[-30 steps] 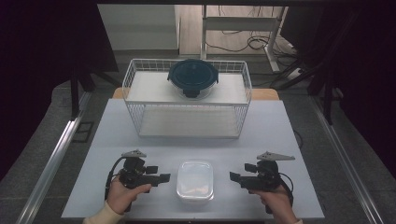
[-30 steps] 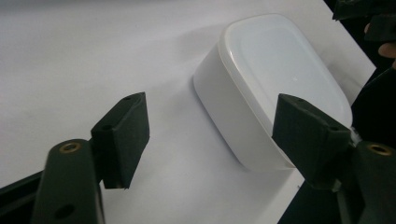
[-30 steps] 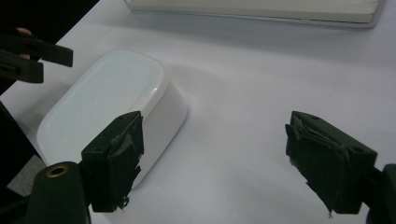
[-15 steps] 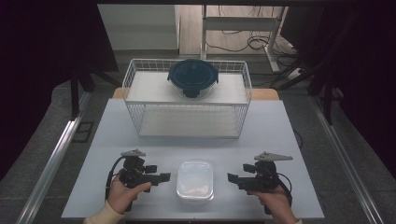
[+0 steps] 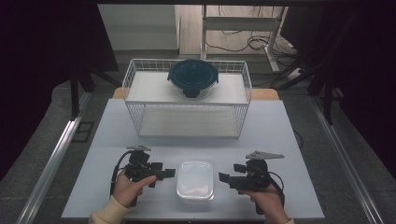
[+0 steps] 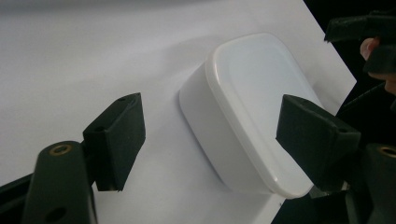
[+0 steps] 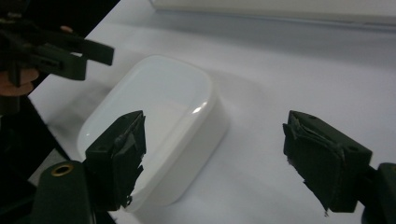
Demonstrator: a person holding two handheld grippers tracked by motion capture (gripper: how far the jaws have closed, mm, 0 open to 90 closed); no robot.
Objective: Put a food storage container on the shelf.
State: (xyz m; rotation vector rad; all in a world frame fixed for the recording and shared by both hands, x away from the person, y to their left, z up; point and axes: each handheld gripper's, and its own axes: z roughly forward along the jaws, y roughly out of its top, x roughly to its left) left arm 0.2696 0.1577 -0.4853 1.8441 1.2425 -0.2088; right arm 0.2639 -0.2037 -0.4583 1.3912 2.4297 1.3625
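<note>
Both wide open and empty, the left gripper (image 5: 169, 173) and right gripper (image 5: 225, 178) are flanking the white rounded plastic lidded box (image 5: 194, 180) at the table's near edge, needing level, centred approaches.

From my end I see a white wire basket (image 5: 187, 100) at the table's (image 5: 289, 140) far side, a dark round lidded container (image 5: 193, 77) (upright) on its upper shelf.

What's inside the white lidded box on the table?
The white box sits closed; its lid covers the inside. Only a faint orange tint shows through the top, so the contents cannot be told.
</note>
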